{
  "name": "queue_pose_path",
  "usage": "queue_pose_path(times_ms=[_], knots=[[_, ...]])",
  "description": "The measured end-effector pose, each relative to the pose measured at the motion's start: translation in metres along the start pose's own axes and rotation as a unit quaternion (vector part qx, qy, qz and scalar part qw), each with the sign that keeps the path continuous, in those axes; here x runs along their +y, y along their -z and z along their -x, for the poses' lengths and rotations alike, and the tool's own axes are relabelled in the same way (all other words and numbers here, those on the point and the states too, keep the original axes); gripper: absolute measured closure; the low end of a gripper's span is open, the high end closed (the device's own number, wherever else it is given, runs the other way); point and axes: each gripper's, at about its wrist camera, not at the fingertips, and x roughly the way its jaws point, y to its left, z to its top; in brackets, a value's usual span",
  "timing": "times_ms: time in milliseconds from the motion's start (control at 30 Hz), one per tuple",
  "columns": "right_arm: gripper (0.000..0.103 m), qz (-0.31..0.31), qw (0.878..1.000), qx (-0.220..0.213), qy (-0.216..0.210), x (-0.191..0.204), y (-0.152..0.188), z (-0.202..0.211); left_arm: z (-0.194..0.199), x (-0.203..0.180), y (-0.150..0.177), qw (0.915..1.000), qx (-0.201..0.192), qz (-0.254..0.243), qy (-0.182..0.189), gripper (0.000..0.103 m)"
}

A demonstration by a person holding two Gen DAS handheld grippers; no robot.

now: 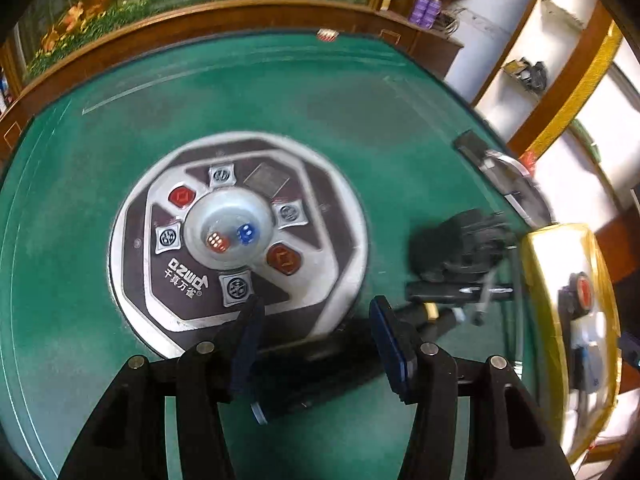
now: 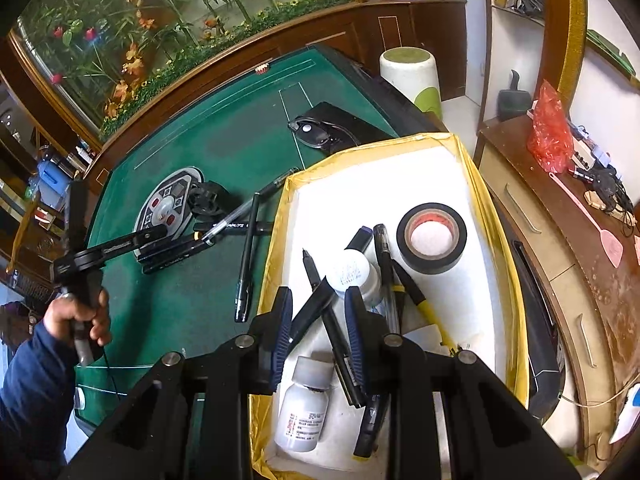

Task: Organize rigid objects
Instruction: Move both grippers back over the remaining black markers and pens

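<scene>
My right gripper point(image 2: 318, 320) hangs open over the yellow-rimmed white box point(image 2: 472, 184). A black pen point(image 2: 314, 306) lies slanted in the gap between its pads, and the pads do not press on it. In the box lie a black tape roll point(image 2: 432, 236), two white bottles point(image 2: 352, 276) and several pens point(image 2: 386, 268). My left gripper point(image 1: 316, 312) is open low over the green table point(image 1: 80, 200). A thick black marker point(image 1: 312, 380) lies on the felt under its open jaws. The right wrist view shows the left gripper point(image 2: 160, 235) held in a person's hand point(image 2: 80, 316).
A round dice console point(image 1: 240, 240) sits mid-table, a black lumpy object point(image 1: 460, 244) to its right. Loose pens point(image 2: 248, 256) lie beside the box. Glasses point(image 2: 314, 132) rest on a black case at the far edge. A wooden cabinet point(image 2: 560, 240) stands right of the box.
</scene>
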Motion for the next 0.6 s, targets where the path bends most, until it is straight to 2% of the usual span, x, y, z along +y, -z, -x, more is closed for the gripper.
queue_pose_path(times_ms=[33, 100, 267, 400, 433, 500, 600], knots=[[0.077, 0.0, 1.0, 0.0, 0.001, -0.001, 0.001, 0.0, -0.006, 0.002, 0.001, 0.9999, 0.012, 0.002, 0.007, 0.045], [0.075, -0.002, 1.0, -0.001, 0.002, -0.003, 0.0, 0.002, -0.006, 0.003, 0.004, 0.9998, 0.011, 0.006, 0.016, 0.046], [0.072, -0.015, 1.0, -0.001, 0.001, -0.01, -0.001, 0.001, 0.001, -0.005, 0.027, 0.9972, 0.049, -0.015, 0.054, 0.046], [0.072, -0.016, 1.0, 0.0, -0.002, -0.009, -0.002, -0.003, 0.01, -0.012, 0.042, 0.9967, 0.055, -0.033, 0.05, 0.046], [0.072, -0.014, 1.0, 0.001, -0.003, -0.007, -0.003, -0.003, 0.01, -0.012, 0.044, 0.996, 0.061, -0.027, 0.059, 0.046], [0.072, -0.009, 1.0, 0.002, -0.005, -0.004, -0.003, -0.004, 0.011, -0.015, 0.045, 0.996, 0.064, -0.029, 0.054, 0.056], [0.072, -0.003, 1.0, 0.005, -0.01, -0.001, -0.003, -0.006, 0.01, -0.014, 0.038, 0.9958, 0.065, -0.021, 0.062, 0.059]])
